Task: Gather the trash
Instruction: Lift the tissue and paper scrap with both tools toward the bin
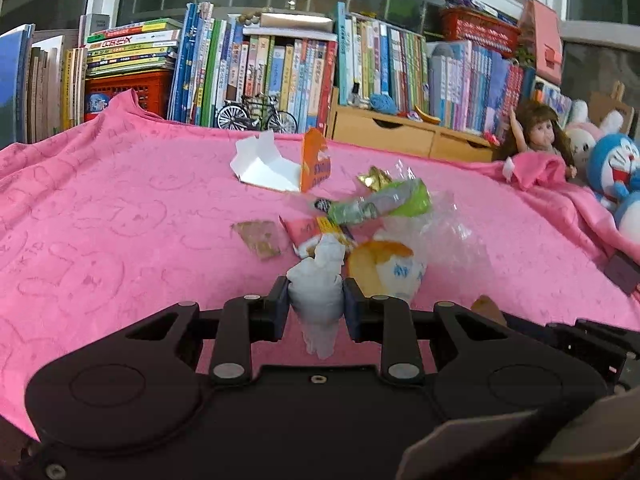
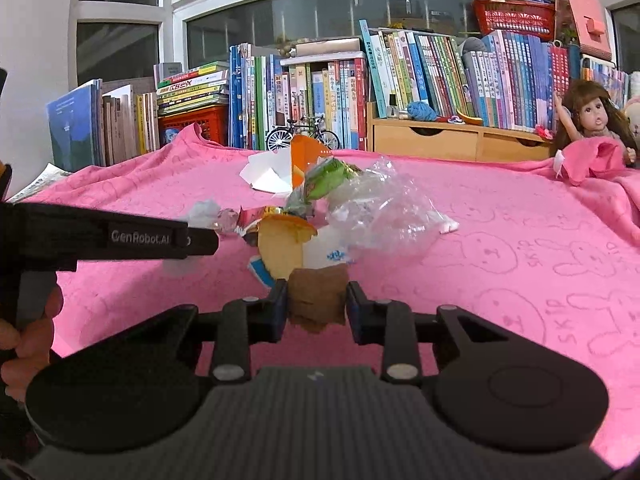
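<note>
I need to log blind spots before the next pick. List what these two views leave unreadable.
- Left wrist view: the lower end of the white tissue wad is hidden behind the left tool.
- Right wrist view: the brown paper scrap in the right tool covers the pile's front edge.
- Both views: no trash bin or bag shows.
- Orange carton: print too blurred to read.

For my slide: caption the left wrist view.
Left gripper shut on crumpled white tissue above pink cloth.
</note>
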Motion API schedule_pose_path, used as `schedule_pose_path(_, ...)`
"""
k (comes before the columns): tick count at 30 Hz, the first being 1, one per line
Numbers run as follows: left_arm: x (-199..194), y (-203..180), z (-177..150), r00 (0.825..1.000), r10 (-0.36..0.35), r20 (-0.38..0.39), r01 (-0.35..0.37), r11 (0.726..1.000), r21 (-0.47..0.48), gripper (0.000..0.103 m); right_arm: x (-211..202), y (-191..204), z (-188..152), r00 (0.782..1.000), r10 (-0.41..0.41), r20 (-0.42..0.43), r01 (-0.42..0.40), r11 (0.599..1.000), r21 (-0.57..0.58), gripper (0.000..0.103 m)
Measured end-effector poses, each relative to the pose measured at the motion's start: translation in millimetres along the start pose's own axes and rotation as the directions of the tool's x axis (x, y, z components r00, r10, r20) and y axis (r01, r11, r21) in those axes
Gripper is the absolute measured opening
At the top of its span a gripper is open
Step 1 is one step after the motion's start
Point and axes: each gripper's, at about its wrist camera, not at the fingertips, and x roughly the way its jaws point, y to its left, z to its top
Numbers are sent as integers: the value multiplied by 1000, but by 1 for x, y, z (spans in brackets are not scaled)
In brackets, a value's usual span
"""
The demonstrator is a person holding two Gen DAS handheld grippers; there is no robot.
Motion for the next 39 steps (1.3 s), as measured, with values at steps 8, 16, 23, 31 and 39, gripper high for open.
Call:
schedule_pose_path(8,-29,-10,-30,1000,-19,-18,18,1000,-8,27,-25,1,-17,1000,1,1,-1,1000,17,35)
schedule_pose_path(16,-58,-19,-63,997,-43,-56,43,999,-1,26,-49,2,-41,1000,7,-22,-7,999,42,35)
schedule_pose_path(23,-73,-22,-83,995,-40,-89,42,999,17,26,-66,5,-55,1000,5,-27,-4,999,48,35)
schedule_pose_path(31,-80,-22,-101,990,-40,-138,46,998,42,26,-74,7,-72,997,20,-73,-14,997,80,35)
schedule_pose_path(39,-66,-21,-128,968,-32,-249,43,998,40,26,-72,4,-100,987,14,-160,6,992,125,35)
